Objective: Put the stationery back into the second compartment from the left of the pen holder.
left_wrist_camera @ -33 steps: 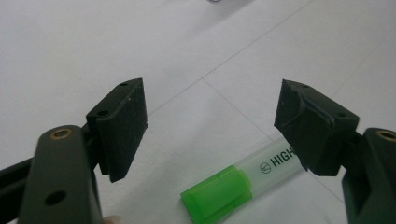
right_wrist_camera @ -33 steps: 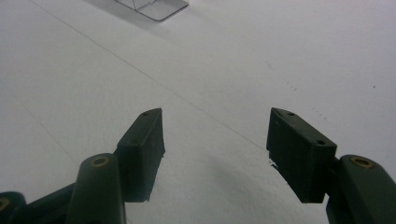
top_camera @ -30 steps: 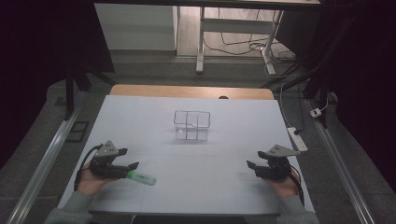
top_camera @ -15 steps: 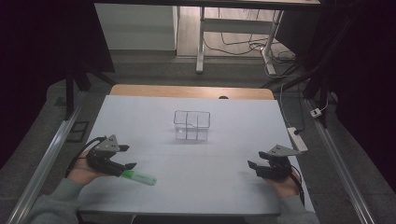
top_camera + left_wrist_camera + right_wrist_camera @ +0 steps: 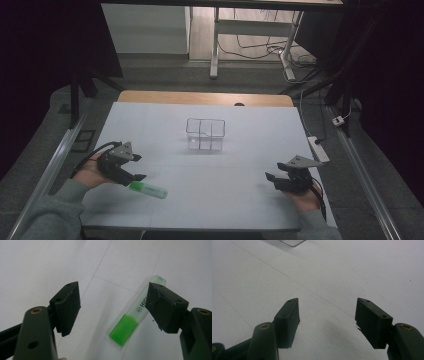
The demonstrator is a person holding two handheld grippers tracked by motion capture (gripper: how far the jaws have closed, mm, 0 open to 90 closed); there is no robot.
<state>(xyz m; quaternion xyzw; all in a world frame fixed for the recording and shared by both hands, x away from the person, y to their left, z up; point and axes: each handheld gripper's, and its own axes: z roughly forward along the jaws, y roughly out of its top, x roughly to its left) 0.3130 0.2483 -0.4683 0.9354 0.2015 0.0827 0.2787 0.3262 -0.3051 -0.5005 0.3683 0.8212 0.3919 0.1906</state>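
A highlighter point(image 5: 147, 189) lies on the table point(image 5: 250, 200) at its near left. A clear divided container point(image 5: 205, 134) stands mid-table, farther back and to the right.

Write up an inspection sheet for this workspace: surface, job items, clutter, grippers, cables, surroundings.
Surface: white table top, wooden strip at its far edge, faint seams across it.
Job's things: green highlighter lying flat at front left; clear divided container upright mid-table, looks empty.
Clutter: nothing seen.
Grippers: left gripper open above the highlighter, which lies between its fingers untouched; jaws have just been closing slightly. Right gripper open, nothing between its fingers.
Cables: black cable at each gripper; a power strip beside the table's right edge.
Surroundings: dark room, desk legs and loose wires on the floor beyond.
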